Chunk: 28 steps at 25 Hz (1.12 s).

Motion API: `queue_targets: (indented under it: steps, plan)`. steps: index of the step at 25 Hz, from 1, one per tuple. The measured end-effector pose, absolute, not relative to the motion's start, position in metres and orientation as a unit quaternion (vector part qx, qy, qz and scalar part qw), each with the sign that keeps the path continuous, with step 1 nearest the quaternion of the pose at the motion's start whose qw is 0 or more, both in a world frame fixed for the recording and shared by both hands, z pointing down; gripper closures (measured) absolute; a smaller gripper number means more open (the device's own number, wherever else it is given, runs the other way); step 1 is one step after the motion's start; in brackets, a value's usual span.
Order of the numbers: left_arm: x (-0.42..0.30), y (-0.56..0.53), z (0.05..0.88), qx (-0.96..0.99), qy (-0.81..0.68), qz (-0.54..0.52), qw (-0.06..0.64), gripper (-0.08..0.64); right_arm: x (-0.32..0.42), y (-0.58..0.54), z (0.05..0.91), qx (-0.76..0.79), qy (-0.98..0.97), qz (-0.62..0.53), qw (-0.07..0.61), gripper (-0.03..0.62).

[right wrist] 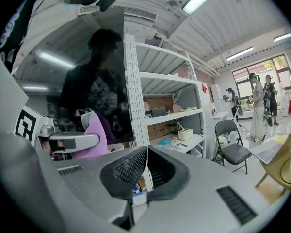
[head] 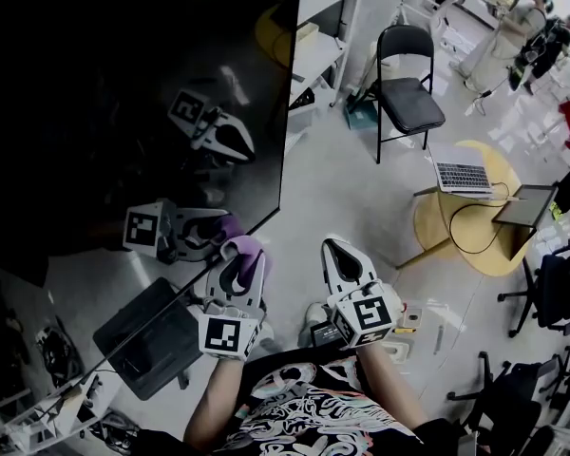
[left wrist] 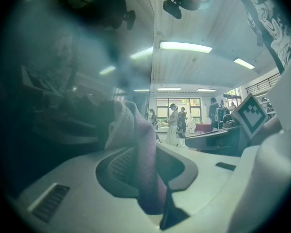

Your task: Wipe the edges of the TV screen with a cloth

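Observation:
The TV screen (head: 123, 112) is a big dark glossy panel that fills the left of the head view and mirrors both grippers. A purple cloth (head: 248, 246) is bunched at the screen's lower right corner, with my left gripper (head: 239, 259) shut on it. In the left gripper view the cloth (left wrist: 144, 164) hangs between the jaws, the dark screen (left wrist: 58, 110) to its left. My right gripper (head: 338, 247) is shut and empty, to the right of the cloth and off the screen. The right gripper (right wrist: 146, 150) looks at the screen's right edge (right wrist: 125, 81), the cloth (right wrist: 95, 134) at left.
White shelves (head: 318, 36) stand just right of the screen. A black folding chair (head: 408, 93), a laptop (head: 462, 174) on a round yellow table (head: 446, 226) and office chairs (head: 551, 293) lie to the right. A dark flat case (head: 147, 335) sits below the screen. People (head: 537, 31) stand far off.

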<state>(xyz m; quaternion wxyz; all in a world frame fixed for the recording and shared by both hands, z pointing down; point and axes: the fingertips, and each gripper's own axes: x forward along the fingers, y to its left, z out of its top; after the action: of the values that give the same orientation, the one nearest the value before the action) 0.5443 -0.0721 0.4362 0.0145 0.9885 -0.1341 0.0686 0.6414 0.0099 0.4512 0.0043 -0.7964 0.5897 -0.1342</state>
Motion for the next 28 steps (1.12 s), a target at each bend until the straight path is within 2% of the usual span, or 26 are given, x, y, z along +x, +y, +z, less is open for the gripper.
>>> queue_targets:
  steps: [18, 28]
  plan:
    - [0.565, -0.069, 0.436, 0.989, -0.126, 0.070, 0.011, 0.456, 0.659, 0.020, 0.460, -0.800, 0.584, -0.138, 0.002, 0.563]
    - [0.615, -0.062, 0.439, 0.990, -0.126, 0.064, 0.011, 0.456, 0.704, 0.035, 0.465, -0.802, 0.580, -0.146, 0.010, 0.563]
